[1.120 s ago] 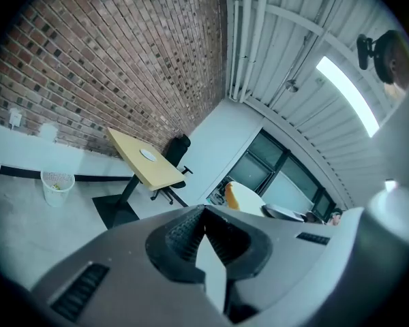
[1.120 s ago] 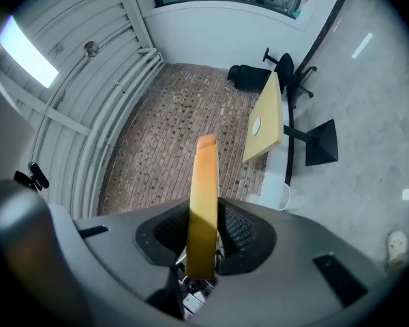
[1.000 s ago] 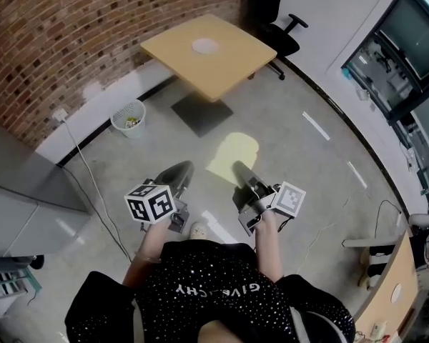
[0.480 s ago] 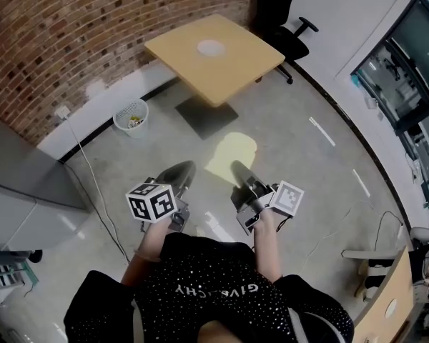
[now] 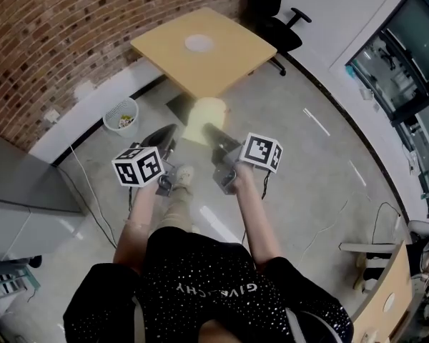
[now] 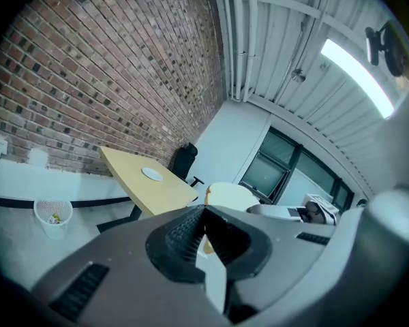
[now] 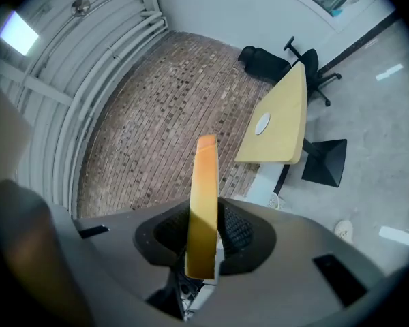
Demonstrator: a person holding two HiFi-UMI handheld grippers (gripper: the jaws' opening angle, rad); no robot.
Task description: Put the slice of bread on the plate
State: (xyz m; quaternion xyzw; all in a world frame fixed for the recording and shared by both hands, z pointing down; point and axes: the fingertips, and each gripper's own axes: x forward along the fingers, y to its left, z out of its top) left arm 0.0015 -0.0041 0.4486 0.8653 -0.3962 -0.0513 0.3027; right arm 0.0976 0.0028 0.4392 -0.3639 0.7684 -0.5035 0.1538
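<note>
Bread in the right gripper, plate well ahead
The right gripper (image 5: 213,133) pinches the bread (image 7: 204,196) by its lower edge, slice on edge; the plate (image 5: 198,43) lies on the table (image 5: 237,64), well apart from it. The left gripper (image 6: 203,231) is pressed together on nothing. Best to bring the slice over the plate's middle, tip it flat (bread likely crushes, so pinch lightly) and let go low

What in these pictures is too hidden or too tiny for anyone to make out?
- Whether the plate on the table is bare: too small in the head view.
- The faces of the slice of bread: the right gripper view shows it edge-on, and the right gripper covers its lower end.
- What lies in the bin: too small in the head view.
</note>
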